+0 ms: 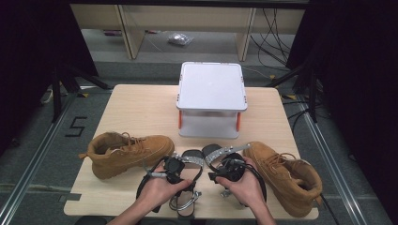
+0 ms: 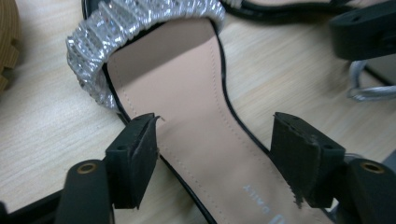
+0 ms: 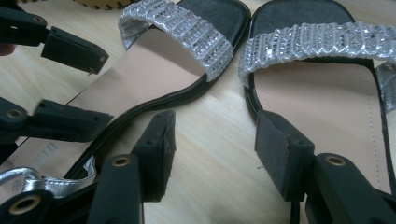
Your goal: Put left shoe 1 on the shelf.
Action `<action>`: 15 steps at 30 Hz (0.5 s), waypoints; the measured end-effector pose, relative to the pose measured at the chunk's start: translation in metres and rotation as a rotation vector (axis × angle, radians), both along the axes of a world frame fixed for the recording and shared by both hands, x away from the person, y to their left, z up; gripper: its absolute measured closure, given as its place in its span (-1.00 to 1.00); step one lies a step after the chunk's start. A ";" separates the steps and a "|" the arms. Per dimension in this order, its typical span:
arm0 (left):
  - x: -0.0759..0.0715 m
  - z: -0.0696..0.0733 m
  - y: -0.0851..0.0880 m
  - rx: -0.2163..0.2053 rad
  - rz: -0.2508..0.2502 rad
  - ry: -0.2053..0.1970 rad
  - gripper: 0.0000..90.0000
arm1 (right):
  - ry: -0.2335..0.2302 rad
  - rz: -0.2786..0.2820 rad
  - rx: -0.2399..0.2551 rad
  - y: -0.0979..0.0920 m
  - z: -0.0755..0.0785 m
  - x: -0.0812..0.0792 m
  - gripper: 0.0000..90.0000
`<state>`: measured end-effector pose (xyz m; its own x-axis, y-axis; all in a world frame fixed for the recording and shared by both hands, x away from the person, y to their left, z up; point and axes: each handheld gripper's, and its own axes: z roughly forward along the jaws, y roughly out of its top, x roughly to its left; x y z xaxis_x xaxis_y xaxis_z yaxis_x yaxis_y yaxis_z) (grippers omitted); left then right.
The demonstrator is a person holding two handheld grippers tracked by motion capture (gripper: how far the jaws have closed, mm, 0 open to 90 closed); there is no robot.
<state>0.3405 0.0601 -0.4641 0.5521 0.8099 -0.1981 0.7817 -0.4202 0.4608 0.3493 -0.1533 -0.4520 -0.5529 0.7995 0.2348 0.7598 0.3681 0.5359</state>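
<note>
High view shows a wooden table with a white box at its far middle. Left boot lies on the table's left side, right boot on its right. Between the boots, near the front edge, two sandals with glittery straps lie side by side, toes toward the box: left sandal and right sandal, just beside each other.

Left gripper hangs over the left sandal's insole, its jaws wide apart with the sole between them; the pads do not press on it. Right gripper stands with jaws wide, one over bare table, the other over the right sandal's edge, gripping nothing.
</note>
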 end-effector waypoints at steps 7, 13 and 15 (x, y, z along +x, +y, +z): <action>0.002 -0.002 -0.003 0.016 0.022 0.001 -0.39 | -0.009 0.001 0.002 0.003 -0.001 -0.001 0.06; 0.001 -0.007 -0.011 0.058 0.015 0.008 -0.51 | 0.000 0.009 -0.002 0.005 -0.003 -0.001 0.05; 0.002 -0.008 -0.012 0.066 0.017 0.007 -0.52 | 0.004 0.009 -0.007 0.005 -0.003 -0.001 0.05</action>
<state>0.3421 0.0484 -0.4717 0.5370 0.8306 -0.1476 0.7920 -0.4361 0.4273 0.3484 -0.1483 -0.4547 -0.5593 0.7960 0.2316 0.7586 0.3788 0.5302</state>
